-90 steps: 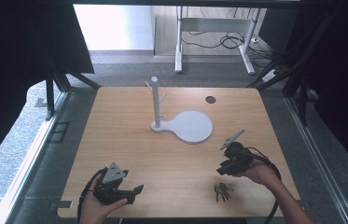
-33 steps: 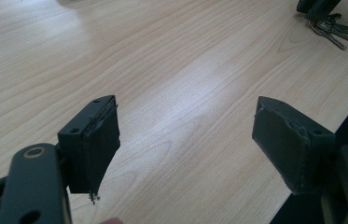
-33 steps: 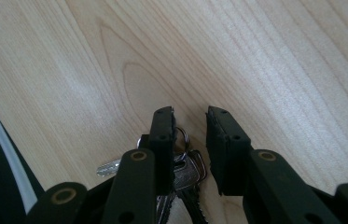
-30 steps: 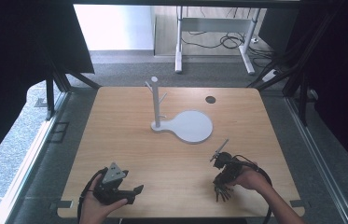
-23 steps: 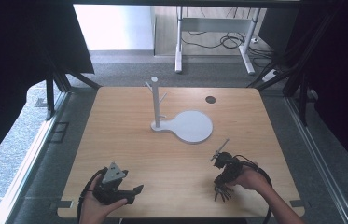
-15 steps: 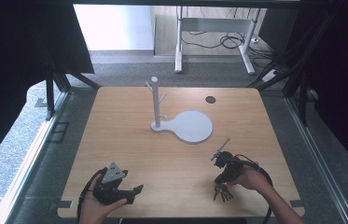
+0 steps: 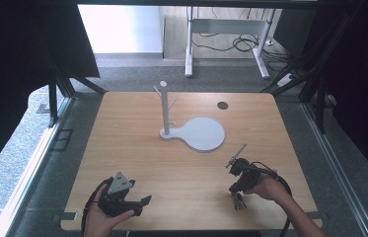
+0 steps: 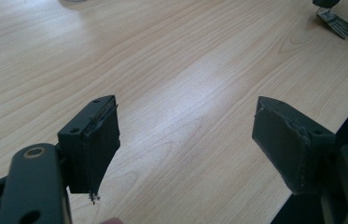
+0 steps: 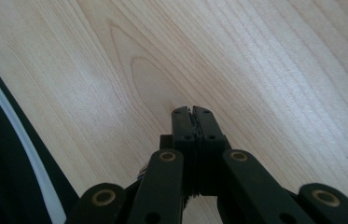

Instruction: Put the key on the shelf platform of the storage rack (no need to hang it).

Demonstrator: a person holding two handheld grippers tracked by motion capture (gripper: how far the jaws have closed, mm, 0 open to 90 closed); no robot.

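The right gripper (image 7: 236, 190) has been lowered onto the bunch of keys (image 7: 239, 201) since three seconds ago; its jaws have just been pressed together on it.

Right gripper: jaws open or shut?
Shut. In the right gripper view the right gripper has its two black jaws pressed together with no gap; whether they pinch the small bunch of keys beneath it cannot be told.

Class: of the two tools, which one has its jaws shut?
The right tool: its jaws are pressed together. The left tool has jaws wide apart.
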